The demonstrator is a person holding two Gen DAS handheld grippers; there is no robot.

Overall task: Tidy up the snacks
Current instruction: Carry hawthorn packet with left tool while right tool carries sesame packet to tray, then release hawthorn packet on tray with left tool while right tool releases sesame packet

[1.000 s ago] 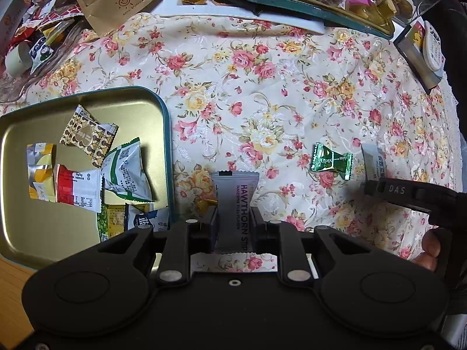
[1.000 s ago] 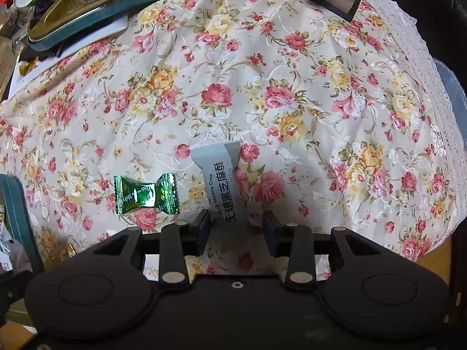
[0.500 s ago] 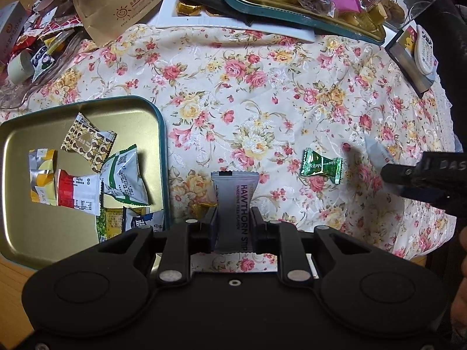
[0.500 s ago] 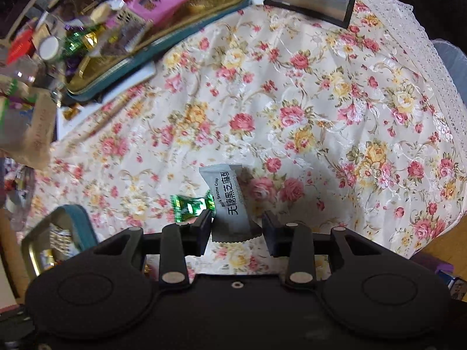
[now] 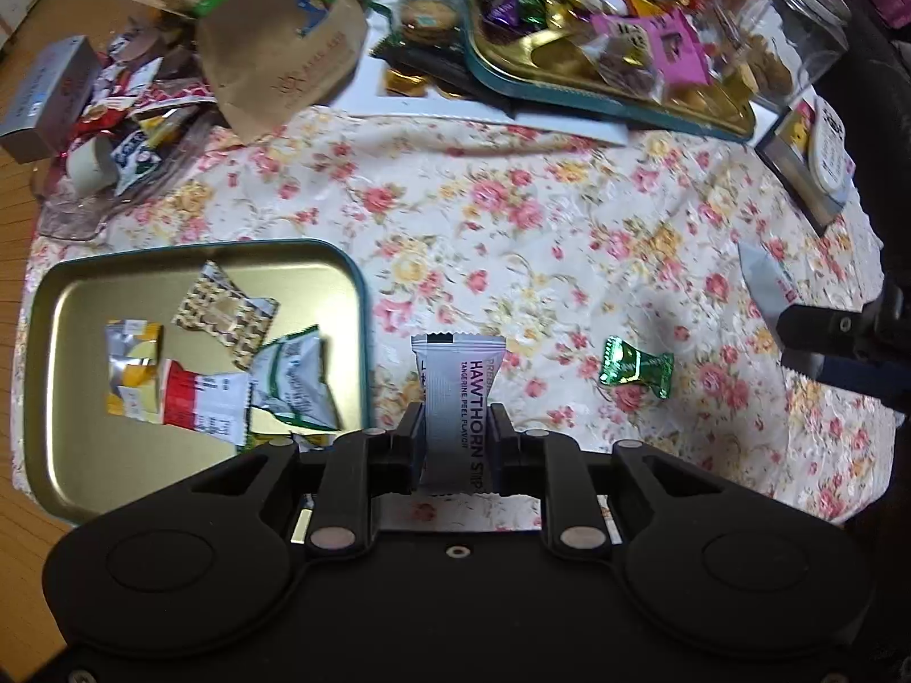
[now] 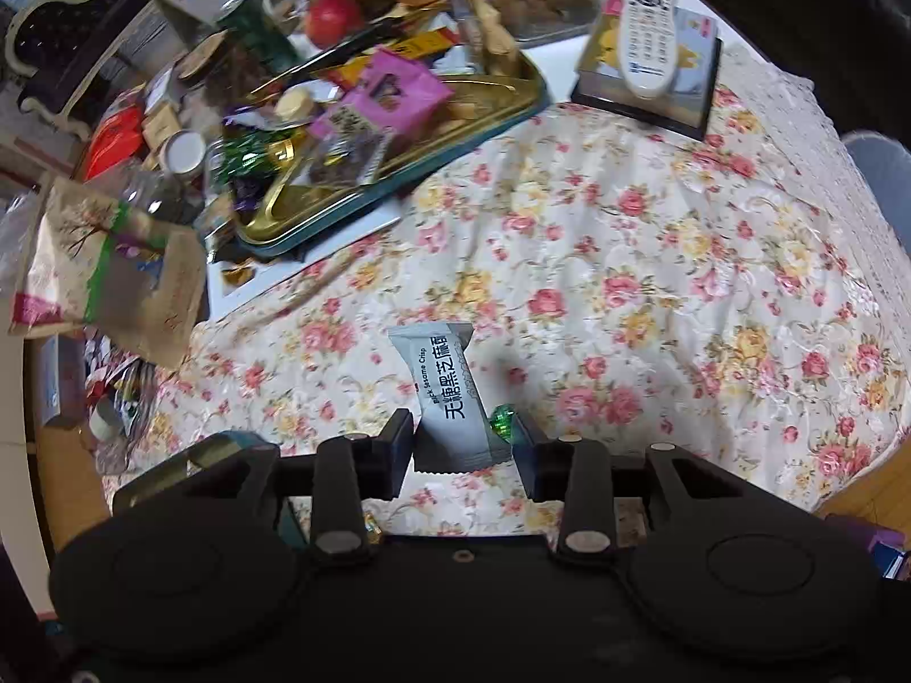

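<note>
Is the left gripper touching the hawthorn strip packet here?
Touching. In the left wrist view, the left gripper has both fingers pressed against the sides of the hawthorn strip packet, no gap showing.

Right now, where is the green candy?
In the left wrist view, the green candy lies on the floral cloth, right of the hawthorn strip held in the left gripper.

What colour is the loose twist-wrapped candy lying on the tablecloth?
Shiny green; the candy shows best in the left wrist view.
</note>
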